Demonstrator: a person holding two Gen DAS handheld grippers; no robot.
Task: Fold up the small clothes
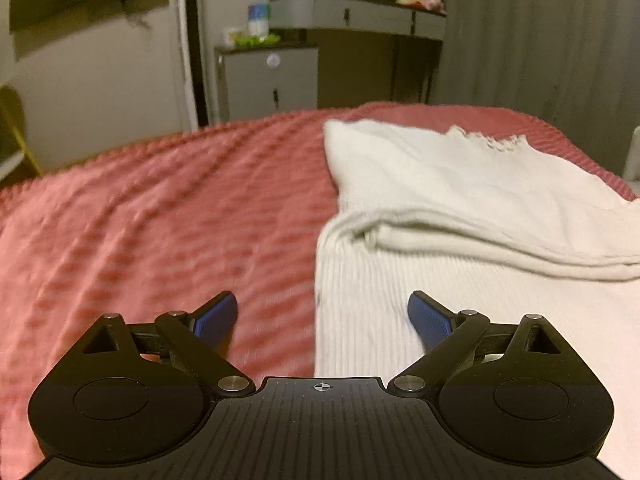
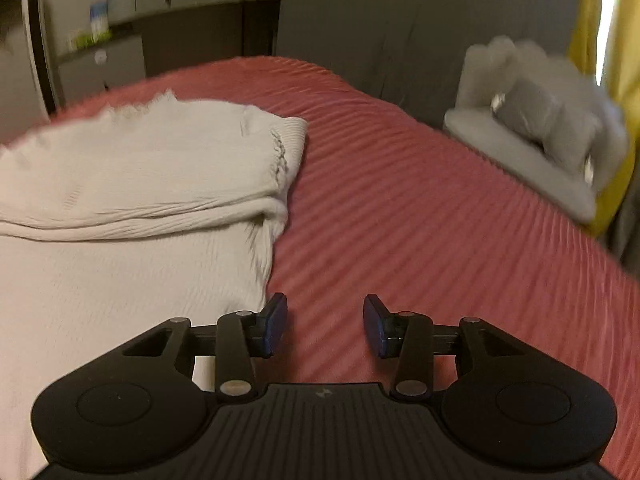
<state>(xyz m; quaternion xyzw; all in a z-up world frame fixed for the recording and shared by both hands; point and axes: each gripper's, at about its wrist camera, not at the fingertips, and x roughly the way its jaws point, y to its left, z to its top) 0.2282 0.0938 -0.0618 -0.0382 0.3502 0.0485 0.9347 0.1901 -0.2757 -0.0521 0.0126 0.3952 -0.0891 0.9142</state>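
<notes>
Cream ribbed garment (image 1: 460,240) (half folded)

The room is dim with warm, soft light. Both views are blurred, and the edges curve strongly.

A cream ribbed knit garment (image 1: 460,216) lies flat on the pink bedspread (image 1: 160,220), its far part folded back over the near part in a soft rolled crease. It sits ahead and right of the left tongs (image 1: 322,320), and ahead and left of the right tongs (image 2: 325,324).
</notes>
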